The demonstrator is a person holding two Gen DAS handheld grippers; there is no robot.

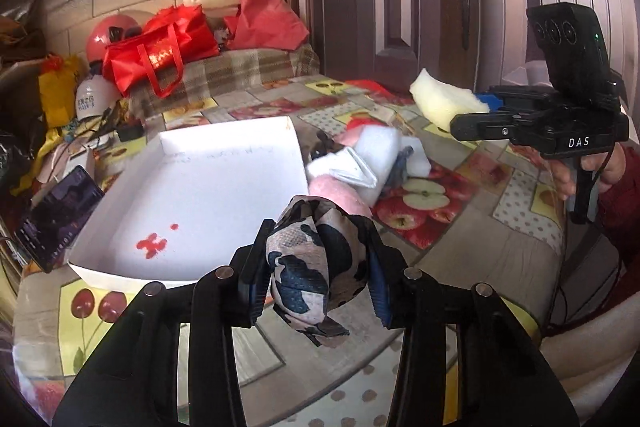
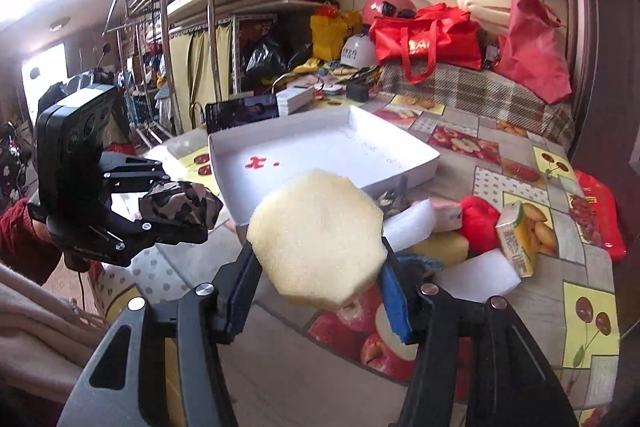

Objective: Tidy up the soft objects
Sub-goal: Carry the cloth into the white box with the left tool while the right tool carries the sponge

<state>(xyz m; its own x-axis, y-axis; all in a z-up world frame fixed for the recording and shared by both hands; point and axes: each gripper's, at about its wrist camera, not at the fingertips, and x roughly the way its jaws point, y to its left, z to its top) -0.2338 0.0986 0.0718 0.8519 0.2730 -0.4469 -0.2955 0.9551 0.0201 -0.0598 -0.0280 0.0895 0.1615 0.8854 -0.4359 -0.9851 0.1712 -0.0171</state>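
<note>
My left gripper is shut on a camouflage-patterned cloth bundle and holds it above the table, just right of the near corner of a white shallow box. The bundle also shows in the right wrist view, left of the box. My right gripper is shut on a pale yellow sponge, held above the table in front of the box. The sponge shows in the left wrist view at the right. A pile of soft things lies right of the box: white foam, pink cloth, a red piece.
The box floor carries red marks. A phone leans left of the box. A small juice carton lies by the pile. Red bags, helmets and clutter sit at the back. A fruit-print cloth covers the table.
</note>
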